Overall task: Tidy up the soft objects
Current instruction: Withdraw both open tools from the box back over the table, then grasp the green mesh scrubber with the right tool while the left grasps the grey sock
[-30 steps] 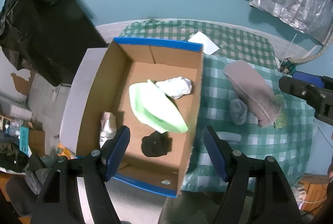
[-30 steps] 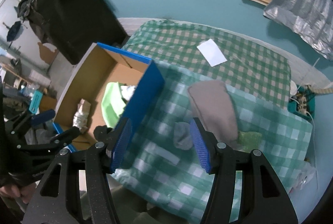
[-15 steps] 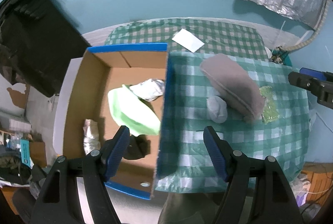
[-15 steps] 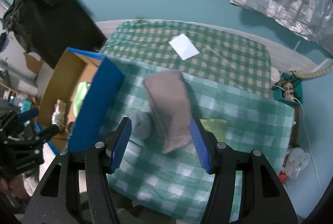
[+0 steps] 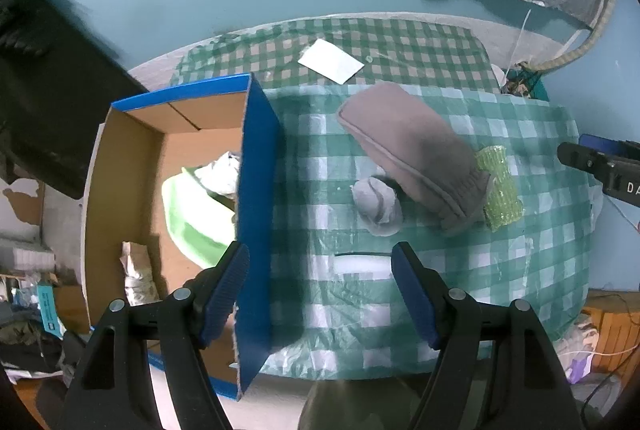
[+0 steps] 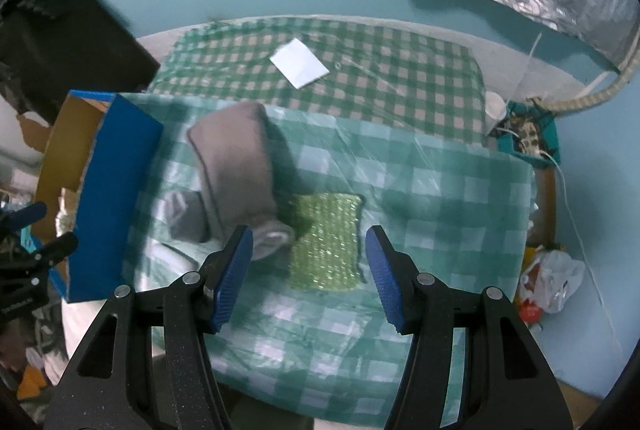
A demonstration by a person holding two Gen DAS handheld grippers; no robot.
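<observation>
Nothing between the right gripper (image 6: 308, 272) fingers, green mesh pad (image 6: 326, 242) straight below; grey beanie (image 6: 236, 170) crowds the left finger. Left gripper (image 5: 320, 294): box wall (image 5: 256, 214) against its left finger.

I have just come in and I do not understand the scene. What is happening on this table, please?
A person is sorting soft things into a cardboard box. Both tongs, left and right, are open and empty. A green cloth and some bundles already lie in the box. A brown-grey folded cloth, a small grey sock and a green sponge cloth are on the checked tablecloth.
</observation>
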